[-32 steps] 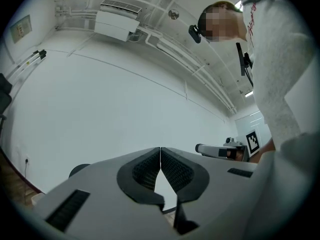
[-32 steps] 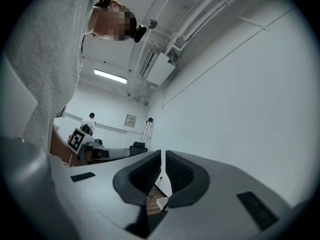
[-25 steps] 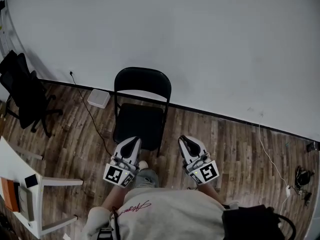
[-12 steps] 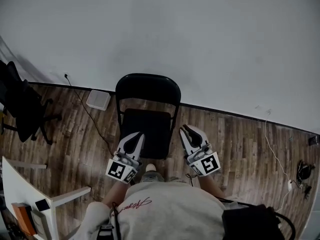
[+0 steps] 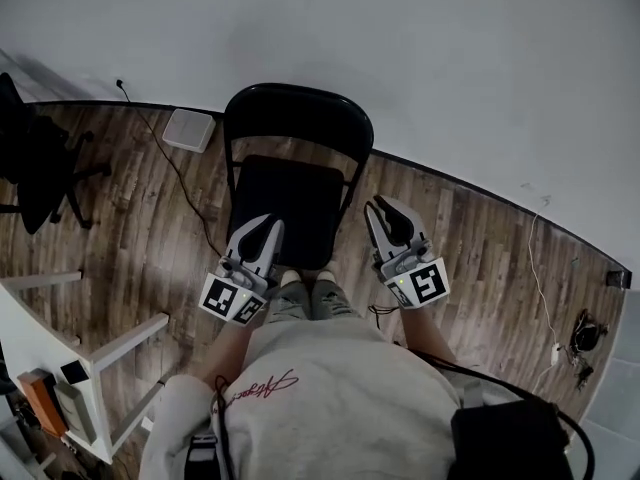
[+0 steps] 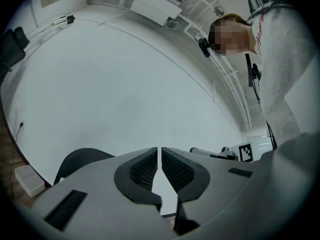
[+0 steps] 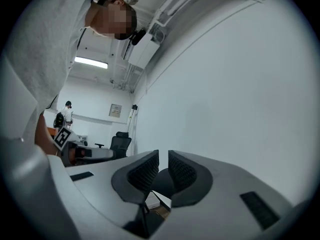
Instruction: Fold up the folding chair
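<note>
Just ahead of left tongs point(image 5: 267, 227) and right tongs point(image 5: 384, 209), unfolded folding chair point(image 5: 297, 120).

chair point(image 5: 285, 203): black
floor point(image 5: 150, 218): brown wood grain
wall point(image 5: 450, 58): plain white
sweatshirt point(image 5: 340, 388): light grey, red lettering
table point(image 5: 25, 328): white

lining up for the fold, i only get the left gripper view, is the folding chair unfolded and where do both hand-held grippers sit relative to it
observer: unfolded, the folding chair stands with its back to the wall, seat flat.
operator: and the grippers
observer: head view puts the left hand-held gripper at the seat's front left corner and the right hand-held gripper just off its right edge.
operator: right jaws
observer: slightly apart, nothing between them.
</note>
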{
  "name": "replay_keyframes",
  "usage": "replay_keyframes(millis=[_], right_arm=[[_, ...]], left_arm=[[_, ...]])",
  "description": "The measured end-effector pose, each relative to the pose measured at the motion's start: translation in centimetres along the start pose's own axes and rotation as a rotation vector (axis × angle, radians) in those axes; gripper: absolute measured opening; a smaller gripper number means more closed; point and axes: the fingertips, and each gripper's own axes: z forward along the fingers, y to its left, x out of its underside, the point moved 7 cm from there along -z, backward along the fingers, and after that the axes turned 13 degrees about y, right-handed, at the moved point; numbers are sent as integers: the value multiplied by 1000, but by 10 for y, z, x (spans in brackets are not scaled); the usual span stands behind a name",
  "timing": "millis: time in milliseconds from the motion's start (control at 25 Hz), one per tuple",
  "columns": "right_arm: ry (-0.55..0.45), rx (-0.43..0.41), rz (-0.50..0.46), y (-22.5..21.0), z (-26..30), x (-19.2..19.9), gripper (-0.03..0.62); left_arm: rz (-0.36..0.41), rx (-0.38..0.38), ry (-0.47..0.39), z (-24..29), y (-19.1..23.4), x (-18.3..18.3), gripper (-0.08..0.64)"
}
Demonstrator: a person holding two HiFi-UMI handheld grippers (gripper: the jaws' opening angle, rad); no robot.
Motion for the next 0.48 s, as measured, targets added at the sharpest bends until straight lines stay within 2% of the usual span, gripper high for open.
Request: replay_keyframes(millis=[40,120,200,320,480], right_arm=[[6,-1,15,-5,3,4,52],[28,-6,24,-15,11,11,124],[55,-7,35,-26,19,19,155],[110,1,60,-43,32,36,192],[201,48,44,-64,49,67,221]], left_arm=[[-11,-15,5,-1,2,5,18],[-37,-49,19,-3,7,16,20],[-90,-88,29,-4,16,29,25],[-208,-165,32,-8,33,52,185],[-331,-278,52,-16,55,89,230]])
